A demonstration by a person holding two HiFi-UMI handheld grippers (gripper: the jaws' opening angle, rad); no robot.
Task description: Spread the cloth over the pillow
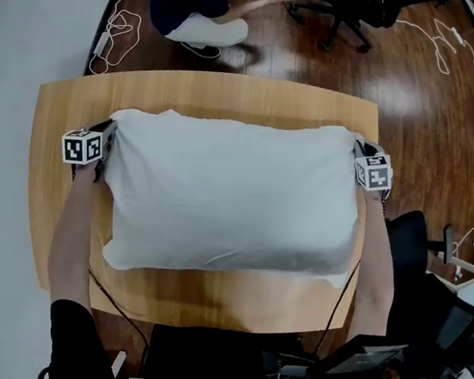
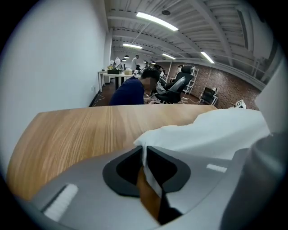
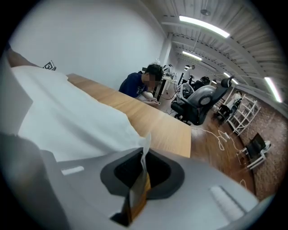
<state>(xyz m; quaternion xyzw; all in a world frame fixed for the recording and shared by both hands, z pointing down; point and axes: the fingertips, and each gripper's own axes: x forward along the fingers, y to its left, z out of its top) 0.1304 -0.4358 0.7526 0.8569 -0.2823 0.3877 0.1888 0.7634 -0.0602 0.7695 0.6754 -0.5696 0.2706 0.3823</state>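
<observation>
We held the white cloth [image 1: 227, 196] by its two far corners. Our left hand-held gripper [image 1: 108, 133] was pinched on the left corner and our right hand-held gripper [image 1: 360, 150] on the right, each with its jaws nearly together and only fabric between them. The cloth lay spread over the plump pillow, hiding it entirely, in the middle of the wooden desk [image 1: 215, 90].

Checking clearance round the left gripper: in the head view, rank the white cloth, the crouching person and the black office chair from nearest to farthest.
1. White cloth: corner pinched in the left gripper's jaws.
2. Crouching person: top left.
3. Black office chair: top, farther right.
</observation>
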